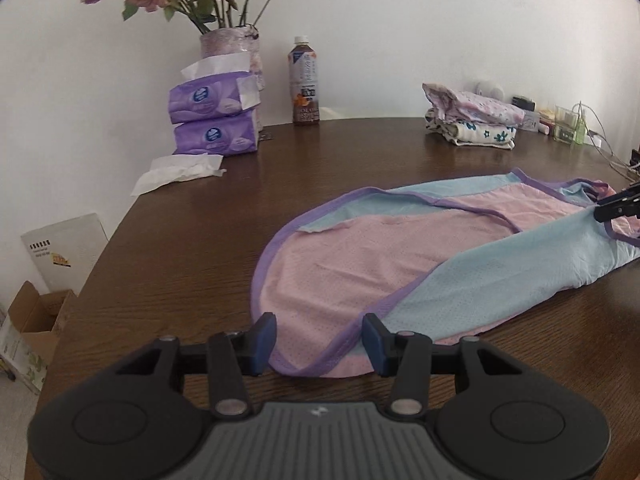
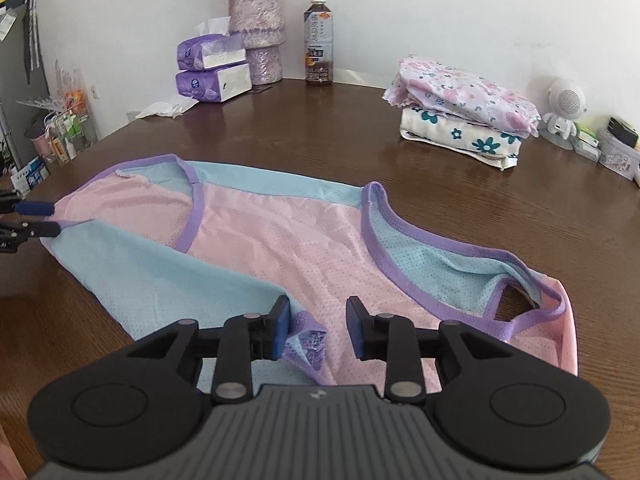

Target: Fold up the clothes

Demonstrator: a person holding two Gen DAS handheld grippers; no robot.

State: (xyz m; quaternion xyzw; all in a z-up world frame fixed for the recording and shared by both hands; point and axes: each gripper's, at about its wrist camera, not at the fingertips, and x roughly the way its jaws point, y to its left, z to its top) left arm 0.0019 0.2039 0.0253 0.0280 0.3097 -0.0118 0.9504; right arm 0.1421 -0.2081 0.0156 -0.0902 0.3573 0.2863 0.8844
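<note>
A pink and light-blue mesh tank top (image 1: 360,264) with purple trim lies flat on the brown wooden table (image 1: 192,248), one blue side folded over the pink. My left gripper (image 1: 319,344) is open at the garment's rounded purple hem, which lies between the pads without being pressed. In the right wrist view the tank top (image 2: 260,240) spreads across the middle, and my right gripper (image 2: 318,330) is open over its near edge. A bunched purple strap (image 2: 310,340) sits beside the left pad. The left gripper (image 2: 36,219) shows at the left edge, the right gripper (image 1: 618,206) at the right edge.
A stack of folded floral clothes (image 2: 464,120) sits at the back right. Two purple tissue packs (image 1: 214,120), a loose tissue (image 1: 180,172), a vase of flowers (image 1: 236,52) and a drink bottle (image 1: 305,80) line the back left. A cardboard box (image 1: 28,332) stands below the table's left edge.
</note>
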